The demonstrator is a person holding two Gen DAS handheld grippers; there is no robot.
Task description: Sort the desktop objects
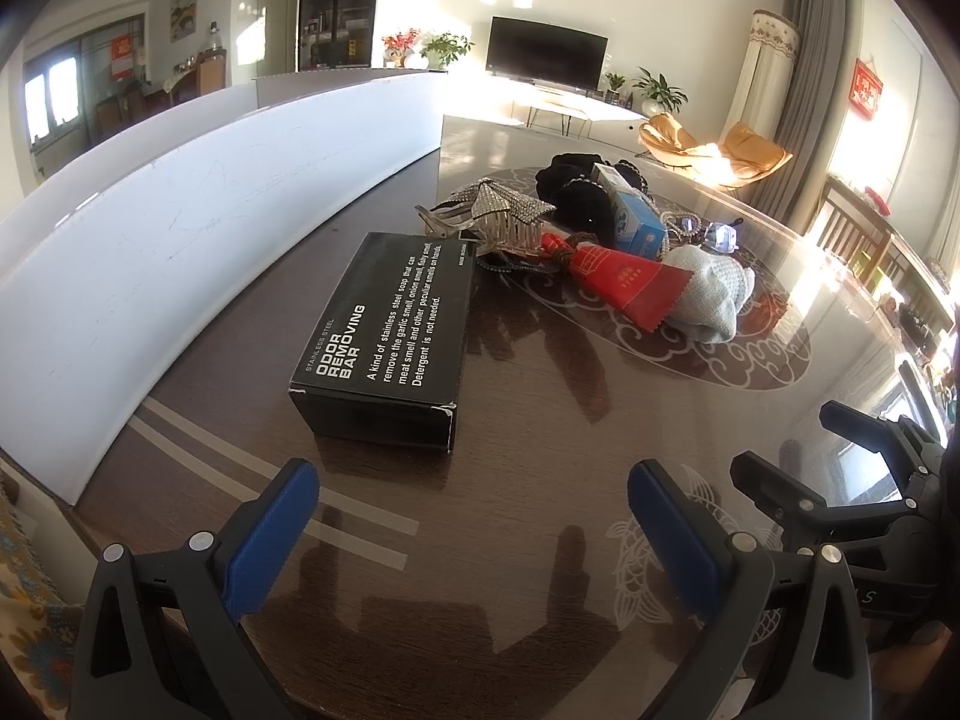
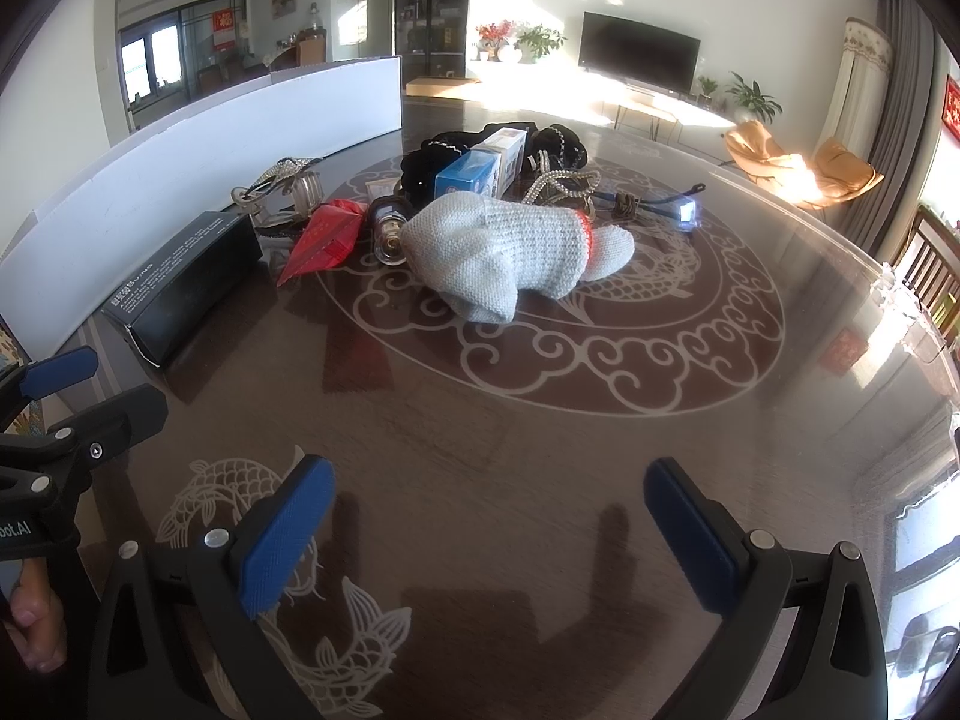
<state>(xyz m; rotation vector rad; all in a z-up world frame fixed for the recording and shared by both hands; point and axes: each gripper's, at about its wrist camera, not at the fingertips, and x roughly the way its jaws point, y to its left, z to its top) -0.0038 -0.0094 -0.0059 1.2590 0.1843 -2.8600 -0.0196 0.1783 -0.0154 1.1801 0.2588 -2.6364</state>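
A black box (image 1: pixel 384 336) is seen on the table (image 1: pixel 540 420), beside a white board (image 1: pixel 180 228). Behind the box, a glove (image 2: pixel 510 246), red pouch (image 1: pixel 618 282), blue carton (image 2: pixel 480 171) and hair clip (image 1: pixel 504 216) are piled. The 2 grippers, left (image 1: pixel 474 522) and right (image 2: pixel 489 516), are held apart, empty, before the box.

**Left gripper hanging wide over the table**

The left gripper (image 1: pixel 474 516) is hovering with jaws spread, empty, short of the black box (image 1: pixel 384 336). Beyond it a red packet (image 1: pixel 624 282), grey glove (image 1: pixel 711 294) and blue carton (image 1: pixel 636 216) are lying heaped on the table (image 1: pixel 540 420).
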